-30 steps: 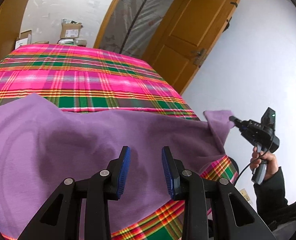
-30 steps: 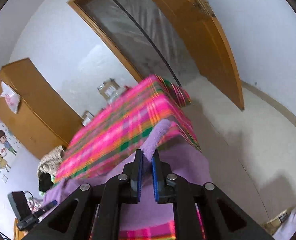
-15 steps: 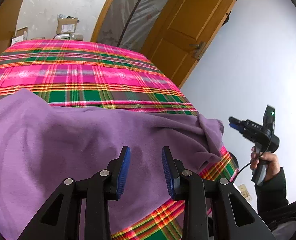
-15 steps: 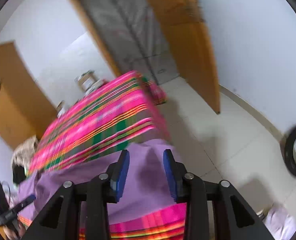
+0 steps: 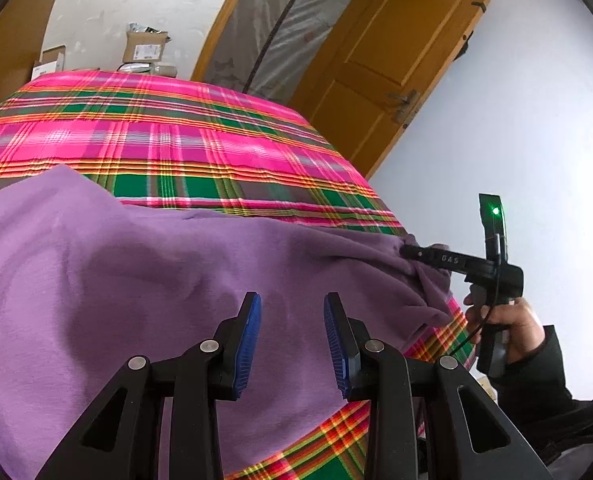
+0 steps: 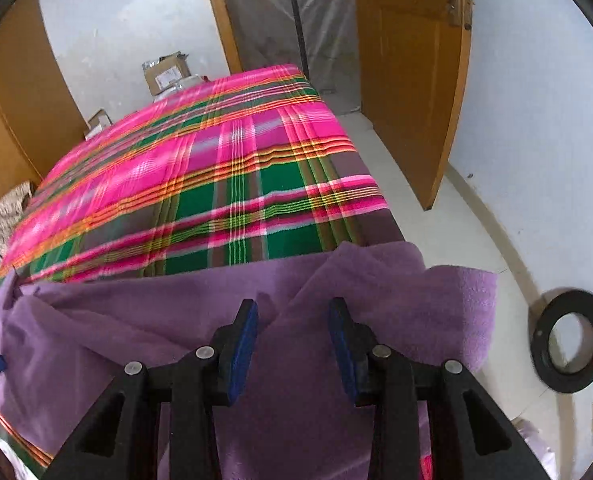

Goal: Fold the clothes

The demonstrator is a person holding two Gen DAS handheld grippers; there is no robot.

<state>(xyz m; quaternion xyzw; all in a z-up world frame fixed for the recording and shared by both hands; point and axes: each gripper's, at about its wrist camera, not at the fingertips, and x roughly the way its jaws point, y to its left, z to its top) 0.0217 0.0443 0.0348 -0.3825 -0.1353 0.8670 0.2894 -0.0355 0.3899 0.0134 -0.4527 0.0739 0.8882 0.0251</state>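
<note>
While the left gripper [image 5: 292,336] hovers half-open and empty over the soft purple fleece garment [image 5: 116,280], the right gripper [image 6: 292,336], jaws just parted, grips nothing.

Purple cloth [image 6: 336,360] runs off the lower edges; right gripper's [image 5: 406,249] tips are buried in its folds; box [image 6: 166,72] labels unreadable.

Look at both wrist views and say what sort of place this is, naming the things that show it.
Probably a bedroom in a home: a wide bed under a pink and green plaid blanket, a purple garment spread across it, a wooden door standing open, and cardboard boxes against the far wall.
</note>
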